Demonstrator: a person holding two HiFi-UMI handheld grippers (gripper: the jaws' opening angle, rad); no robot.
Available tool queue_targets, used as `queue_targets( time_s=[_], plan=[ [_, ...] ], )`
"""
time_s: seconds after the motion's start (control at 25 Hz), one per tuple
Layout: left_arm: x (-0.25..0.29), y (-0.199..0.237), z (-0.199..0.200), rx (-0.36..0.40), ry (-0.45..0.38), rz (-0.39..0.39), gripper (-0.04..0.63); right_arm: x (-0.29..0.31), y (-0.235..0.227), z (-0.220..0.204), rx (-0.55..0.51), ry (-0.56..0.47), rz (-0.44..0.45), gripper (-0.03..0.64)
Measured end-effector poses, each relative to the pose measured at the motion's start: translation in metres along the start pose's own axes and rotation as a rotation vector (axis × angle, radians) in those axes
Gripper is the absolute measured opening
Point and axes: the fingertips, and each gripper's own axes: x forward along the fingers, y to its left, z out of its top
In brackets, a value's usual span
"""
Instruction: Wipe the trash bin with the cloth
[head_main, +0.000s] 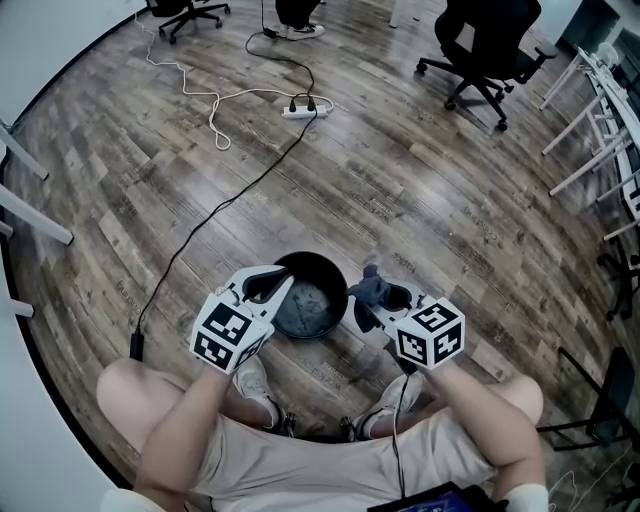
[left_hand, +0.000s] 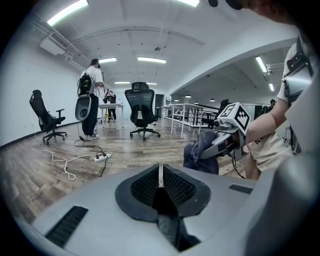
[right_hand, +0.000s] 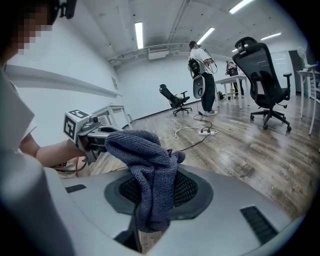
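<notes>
Risk 1: the cloth (right_hand: 150, 167) hung as a loose bunch from the right gripper (right_hand: 150, 202), whose jaws were clamped on its lower folds. It sat just beside the right rim of the trash bin (head_main: 330, 268) and, as far as the head view showed, was not yet touching it. Judgement: dragging it over the rim could snag the loose folds and pull them out of the pinch.

Risk 2: the left gripper (head_main: 283, 283) had its jaws almost together, apparently pinching the bin's left rim. The bin stood upright on the floor (head_main: 420, 190). If that bite was shallow, wiping pressure could tip or slide the bin.

Pose: both forearms reached forward over the knees towards the bin. Both grippers tilted moderately downward, one on either side of the bin.
</notes>
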Motion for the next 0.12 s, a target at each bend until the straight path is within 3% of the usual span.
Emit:
queue_targets(
  time_s=[0.12],
  plan=[
    [-0.0023, 0.0012, -0.0028, 0.004, 0.005, 0.005, 0.038, 0.0048, 0.0045, -0.0015, -0.003, 0.009, 0.009, 0.106]
  ],
)
